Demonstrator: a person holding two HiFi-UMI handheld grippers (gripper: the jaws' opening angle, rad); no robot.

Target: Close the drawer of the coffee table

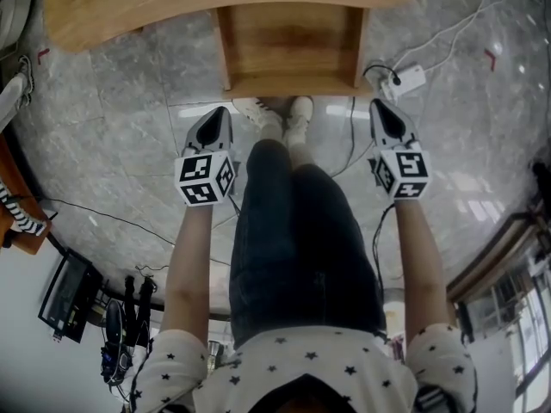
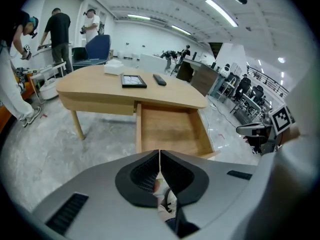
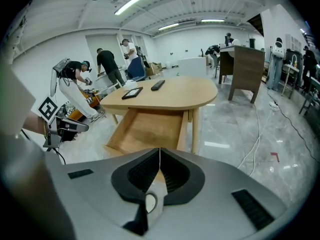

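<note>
Drawer (image 1: 291, 50) open under the counter (image 1: 95, 11). Left tongs (image 1: 221, 113) and right tongs (image 1: 379, 106) pressed together, empty, short of it. Approach stage; next, push its front inward.

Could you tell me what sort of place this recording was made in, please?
Probably an open-plan office or lab: ceiling strip lights, office chairs, and a dark desk beyond the coffee table.

Wooden coffee table (image 2: 90, 85), drawer (image 2: 170, 129) pulled open; on top: black-framed panel (image 2: 133, 81), remote (image 2: 159, 79), white box (image 2: 114, 68).
</note>
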